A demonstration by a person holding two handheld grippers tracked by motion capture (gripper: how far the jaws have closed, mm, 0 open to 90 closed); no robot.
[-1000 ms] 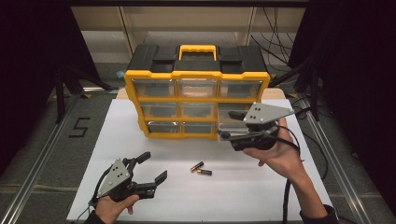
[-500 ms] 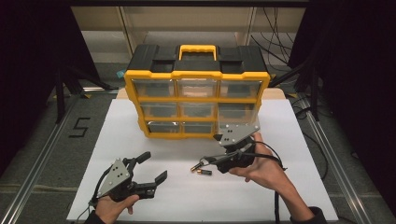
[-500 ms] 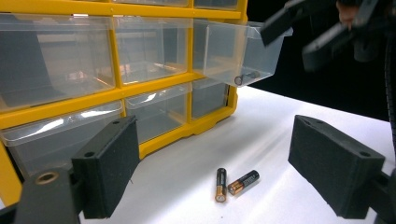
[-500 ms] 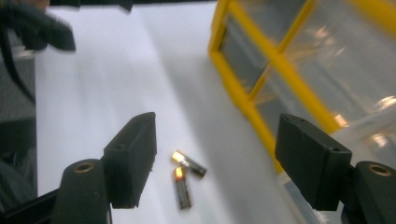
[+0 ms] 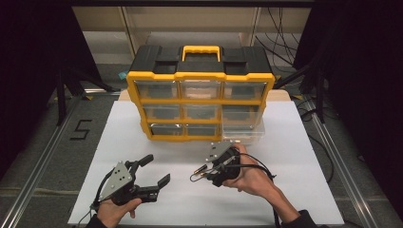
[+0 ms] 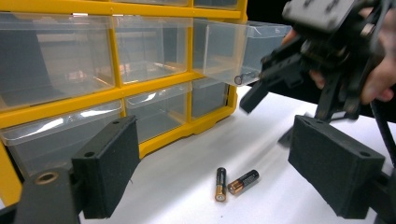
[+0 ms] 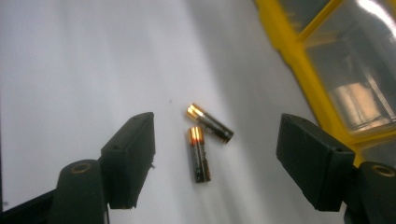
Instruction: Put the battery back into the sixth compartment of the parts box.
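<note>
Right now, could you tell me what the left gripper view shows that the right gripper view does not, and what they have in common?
Left gripper view alone: the pulled-out clear drawer at the organizer's right side, and the right gripper reaching down in the person's hand, above and right of the batteries. Right gripper view alone: that gripper's own open jaws framing the batteries, neither pad touching them. Shared: the two batteries lying close together on the white tabletop, and the yellow organizer with its clear drawers.
</note>
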